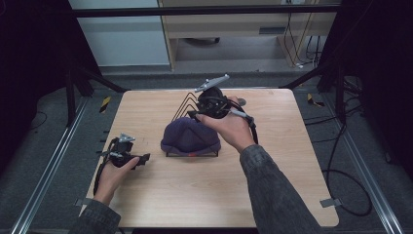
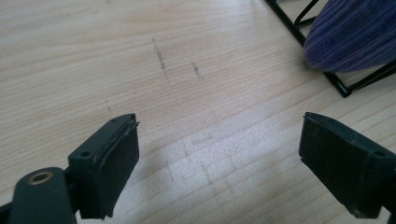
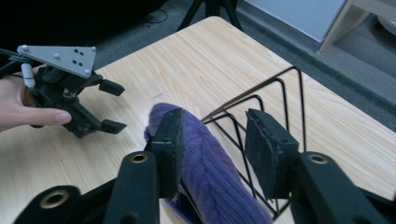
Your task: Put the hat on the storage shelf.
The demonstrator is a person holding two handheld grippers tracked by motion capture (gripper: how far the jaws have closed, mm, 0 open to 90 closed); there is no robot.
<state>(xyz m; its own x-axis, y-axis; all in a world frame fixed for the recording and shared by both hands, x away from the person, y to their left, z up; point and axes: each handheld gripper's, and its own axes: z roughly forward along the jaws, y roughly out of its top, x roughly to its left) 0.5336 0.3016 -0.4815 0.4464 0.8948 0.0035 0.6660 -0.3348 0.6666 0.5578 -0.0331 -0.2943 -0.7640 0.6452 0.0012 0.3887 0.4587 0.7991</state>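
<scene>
A purple ribbed knit cloth [image 1: 187,139] lies draped over the low end of a black wire rack [image 1: 182,105] in the middle of the wooden table [image 1: 272,185]. My right gripper [image 1: 195,114] hovers just above the rack. In the right gripper view its jaws [image 3: 212,116] stand partly open astride the cloth [image 3: 210,168]; the right pad is clear of the fabric. My left gripper [image 1: 143,161] is low over bare wood to the left of the rack, jaws wide open and empty [image 2: 219,120], with the cloth [image 2: 350,37] off to one side.
The rack's taller wire loops [image 3: 261,85] rise behind the cloth. Bare tabletop [image 2: 187,70] surrounds the rack. Dark frame legs, metal rails [image 1: 44,180] and floor cables [image 1: 350,190] flank the table; a wooden cabinet [image 1: 243,29] stands beyond the far edge.
</scene>
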